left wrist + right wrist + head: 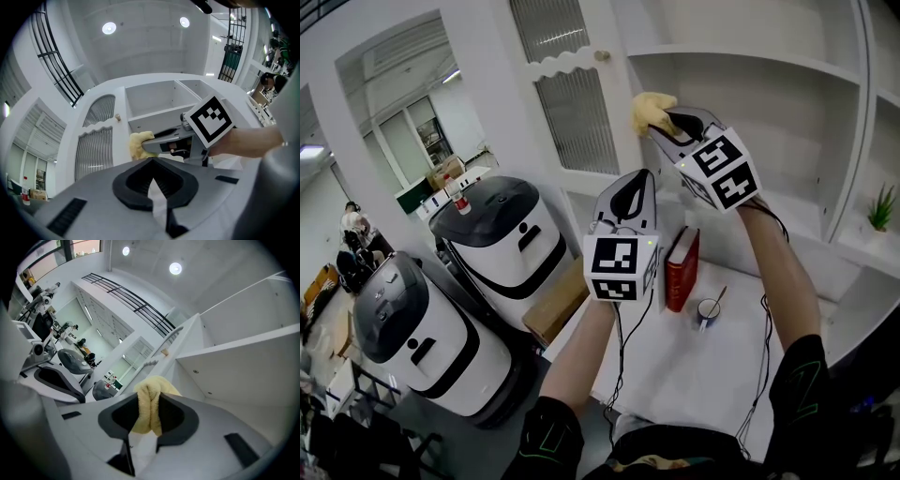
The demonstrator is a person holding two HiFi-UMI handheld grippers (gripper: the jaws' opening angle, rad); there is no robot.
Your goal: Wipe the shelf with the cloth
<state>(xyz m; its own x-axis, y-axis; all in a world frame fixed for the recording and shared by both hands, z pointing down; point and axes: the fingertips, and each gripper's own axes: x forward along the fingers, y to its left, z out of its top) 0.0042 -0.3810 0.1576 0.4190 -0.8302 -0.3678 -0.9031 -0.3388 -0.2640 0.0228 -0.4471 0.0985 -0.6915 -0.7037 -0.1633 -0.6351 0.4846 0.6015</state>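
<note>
head view, nearest me: my left gripper (636, 180) hangs over the white worktop (694, 375), jaws together on nothing. beyond it, my right gripper (664, 122) is clamped on the yellow cloth (649, 111), held just under the shelf (750, 58) at its left end.

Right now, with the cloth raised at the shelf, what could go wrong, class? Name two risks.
1. Only a small bunch of cloth sticks out of the right gripper, so its hard tips might scrape the shelf rather than wipe it.
2. The left gripper, shut and empty, hovers close below; a sideways wipe could knock the two together.
</note>
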